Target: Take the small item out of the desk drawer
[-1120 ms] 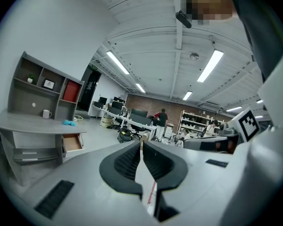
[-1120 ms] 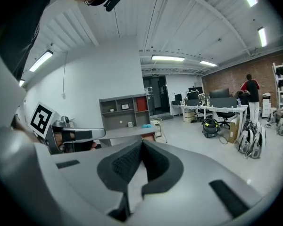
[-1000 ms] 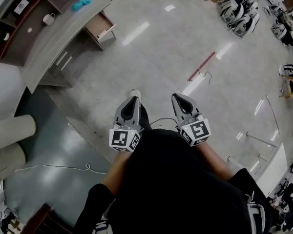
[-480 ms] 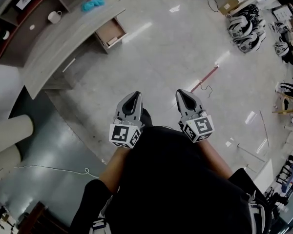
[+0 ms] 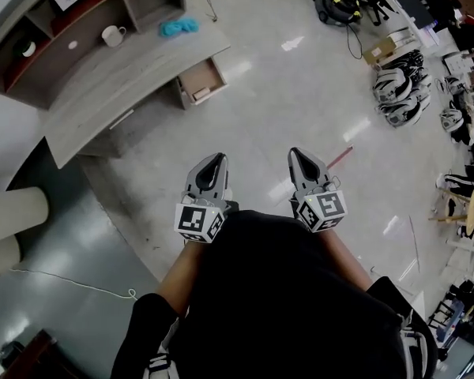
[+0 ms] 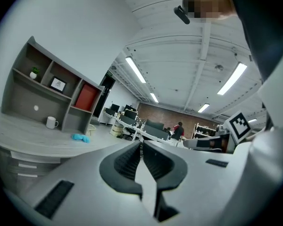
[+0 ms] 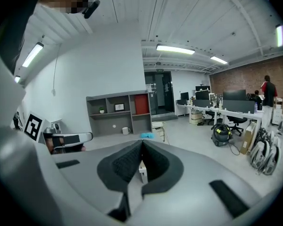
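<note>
The grey curved desk [image 5: 103, 93] stands far off at the upper left of the head view, with its drawer [image 5: 203, 81] pulled open toward the floor. What lies in the drawer is too small to make out. A blue item [image 5: 178, 28] and a white mug [image 5: 110, 35] rest on the desk top. My left gripper [image 5: 215, 160] and right gripper [image 5: 299, 155] hang side by side in front of the person's body, both shut and empty, well short of the desk. The left gripper view shows shut jaws [image 6: 140, 142] with the desk [image 6: 19, 142] beyond; the right gripper [image 7: 141, 142] likewise.
A shelf unit [image 5: 71, 10] stands behind the desk. Helmets and bags [image 5: 399, 93], a cardboard box [image 5: 377, 54] and a vacuum [image 5: 337, 2] lie on the floor at the right. A red stick [image 5: 340, 158] lies near the right gripper. A white cable [image 5: 71, 283] trails at the lower left.
The desk and open drawer have slid rightward and downward in the head view as the person turns toward them. Both grippers stay shut and level.
</note>
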Motion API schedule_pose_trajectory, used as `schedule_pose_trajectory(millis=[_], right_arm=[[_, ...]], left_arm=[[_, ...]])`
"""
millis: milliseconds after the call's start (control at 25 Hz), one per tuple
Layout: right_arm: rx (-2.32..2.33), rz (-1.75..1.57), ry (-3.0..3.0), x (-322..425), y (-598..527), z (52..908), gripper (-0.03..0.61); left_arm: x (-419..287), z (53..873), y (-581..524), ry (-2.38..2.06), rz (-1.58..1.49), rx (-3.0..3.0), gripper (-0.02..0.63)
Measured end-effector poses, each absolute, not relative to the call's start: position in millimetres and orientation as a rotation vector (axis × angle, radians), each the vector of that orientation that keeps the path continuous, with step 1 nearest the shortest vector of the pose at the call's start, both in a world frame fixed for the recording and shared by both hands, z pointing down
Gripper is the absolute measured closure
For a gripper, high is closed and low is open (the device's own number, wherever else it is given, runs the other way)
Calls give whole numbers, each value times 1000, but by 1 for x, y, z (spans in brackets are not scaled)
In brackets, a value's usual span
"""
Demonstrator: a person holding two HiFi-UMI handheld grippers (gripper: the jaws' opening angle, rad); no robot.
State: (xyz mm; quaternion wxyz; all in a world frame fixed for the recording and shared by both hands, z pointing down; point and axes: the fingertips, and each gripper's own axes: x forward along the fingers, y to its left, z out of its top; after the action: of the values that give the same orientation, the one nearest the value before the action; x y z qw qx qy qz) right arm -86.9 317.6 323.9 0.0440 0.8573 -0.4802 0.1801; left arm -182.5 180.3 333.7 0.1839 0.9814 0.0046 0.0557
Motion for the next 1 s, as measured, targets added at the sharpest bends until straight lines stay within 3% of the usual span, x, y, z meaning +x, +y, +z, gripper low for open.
schedule_pose_trajectory(millis=[600,1000], right_arm=[[2512,643,-1557,-103,276,350,578],[2423,674,-1747,-36,225,362,578]], left_arm=[[-216,355,148,-137,158,2699,592],[-156,352,128,-258,212,2730,592]])
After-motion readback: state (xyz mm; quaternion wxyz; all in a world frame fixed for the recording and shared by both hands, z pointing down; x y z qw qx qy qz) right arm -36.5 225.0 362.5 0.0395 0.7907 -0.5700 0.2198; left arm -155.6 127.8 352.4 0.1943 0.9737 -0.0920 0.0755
